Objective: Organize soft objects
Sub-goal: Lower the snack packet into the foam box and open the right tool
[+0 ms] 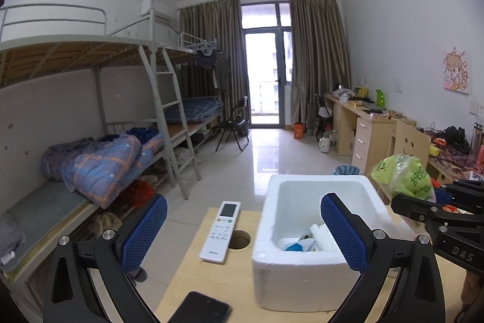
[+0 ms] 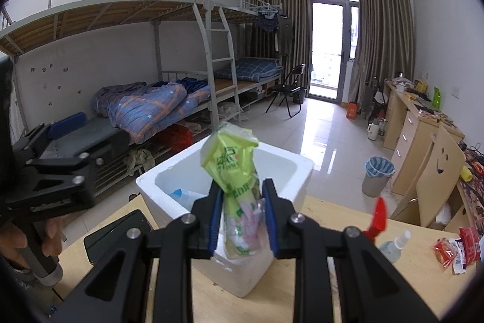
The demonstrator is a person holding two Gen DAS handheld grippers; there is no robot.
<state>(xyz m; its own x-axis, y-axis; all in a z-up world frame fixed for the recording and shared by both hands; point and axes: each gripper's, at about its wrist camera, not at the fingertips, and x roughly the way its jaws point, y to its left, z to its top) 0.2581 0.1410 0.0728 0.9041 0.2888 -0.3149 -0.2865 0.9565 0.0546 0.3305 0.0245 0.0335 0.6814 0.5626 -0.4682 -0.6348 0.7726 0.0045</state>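
Pinching a crinkly green plastic tissue pack (image 2: 239, 196) low down, the right claw (image 2: 242, 220) risks it flopping outside the white foam box (image 2: 298, 171); the left claw (image 1: 243, 235) hangs spread, empty.

You see a white foam box (image 1: 305, 277) on your pale wood table (image 1: 193, 277), beside a white remote (image 1: 220, 232) and a black phone (image 1: 198, 308). Your black right gripper (image 2: 241, 196) has blue pads gripping a lime-green packet (image 2: 239, 186) with pink flower print. The quilt (image 2: 151, 108) is blue with orange checks and white stars.
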